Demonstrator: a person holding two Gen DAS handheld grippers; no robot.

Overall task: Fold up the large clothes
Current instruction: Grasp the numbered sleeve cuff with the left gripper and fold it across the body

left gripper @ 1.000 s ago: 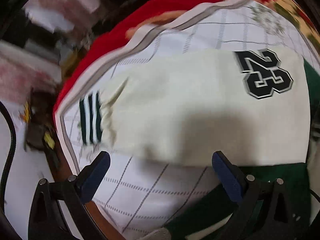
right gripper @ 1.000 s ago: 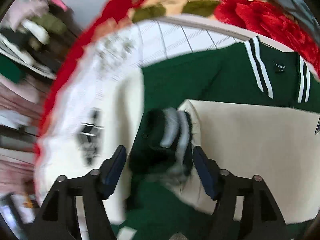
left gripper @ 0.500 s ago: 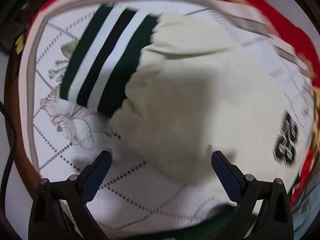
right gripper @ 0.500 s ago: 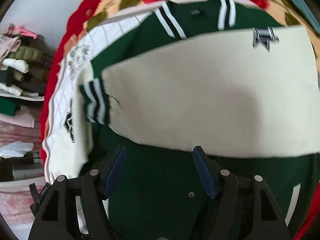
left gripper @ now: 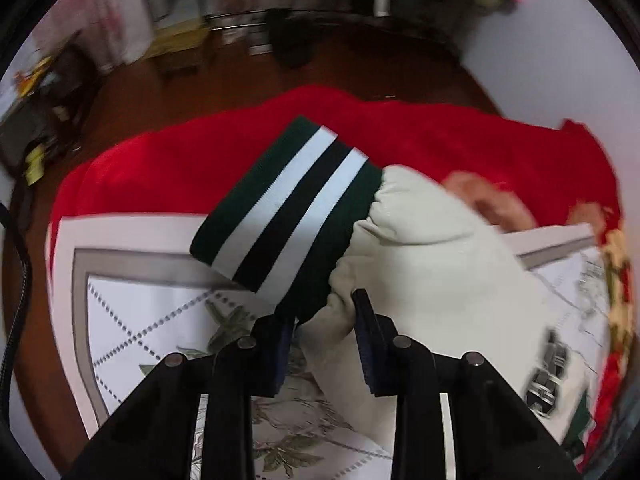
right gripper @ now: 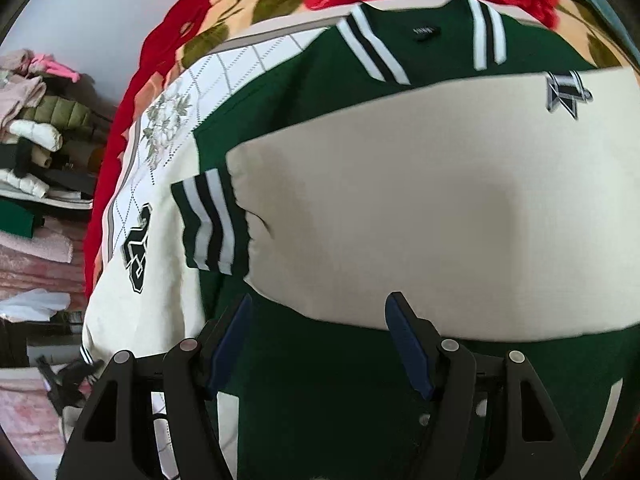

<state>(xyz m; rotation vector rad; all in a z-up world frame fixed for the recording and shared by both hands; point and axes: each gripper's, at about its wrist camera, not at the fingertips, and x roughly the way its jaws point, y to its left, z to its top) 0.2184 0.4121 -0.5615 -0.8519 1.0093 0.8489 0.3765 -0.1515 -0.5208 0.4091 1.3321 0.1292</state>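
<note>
The left hand-held gripper (left gripper: 326,320) is closing on the cream sleeve (left gripper: 432,264) of the varsity jacket (right gripper: 360,380), right beside its striped cuff (left gripper: 288,208). The cloth sits bunched between the jaws. The jacket lies on a bed with a white quilt (left gripper: 132,320) and a red blanket (left gripper: 168,168). The right hand-held gripper (right gripper: 318,340) hangs wide over the green body, holding nothing.
</note>
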